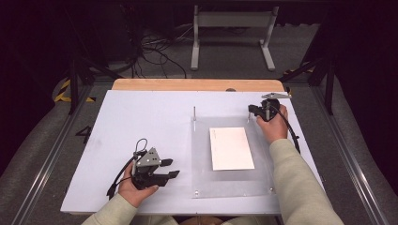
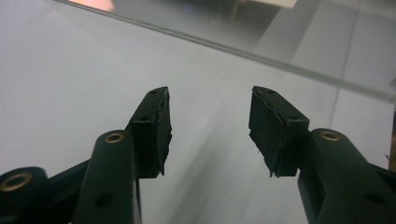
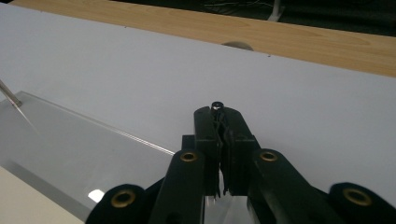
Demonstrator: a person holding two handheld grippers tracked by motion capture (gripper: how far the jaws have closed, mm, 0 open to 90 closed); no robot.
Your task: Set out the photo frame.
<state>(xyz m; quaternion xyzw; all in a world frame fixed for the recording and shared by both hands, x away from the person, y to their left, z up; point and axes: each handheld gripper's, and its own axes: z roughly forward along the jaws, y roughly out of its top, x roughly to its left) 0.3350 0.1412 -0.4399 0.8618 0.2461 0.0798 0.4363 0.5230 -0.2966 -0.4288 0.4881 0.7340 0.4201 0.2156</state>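
Observation:
A clear acrylic plate (image 1: 202,159) lies on the white table top, and a white sheet of paper (image 1: 231,147) rests on it. Thin metal posts stand upright at its two far corners. My right gripper (image 1: 250,111) is at the far right corner, shut on the right post (image 1: 248,116). In the right gripper view the post's round top (image 3: 216,104) pokes out between the closed tips of that gripper (image 3: 218,113). My left gripper (image 1: 171,168) rests near the front left of the table, open with nothing between its jaws. Its pads (image 2: 154,130) stand apart over bare table.
The other post (image 1: 194,113) stands at the plate's far left corner, also seen as a thin rod (image 3: 9,96). The plate's edge (image 2: 233,46) runs ahead of the left gripper. A wooden strip (image 1: 197,84) borders the table's far side. Small screws (image 1: 196,192) mark the plate's near corners.

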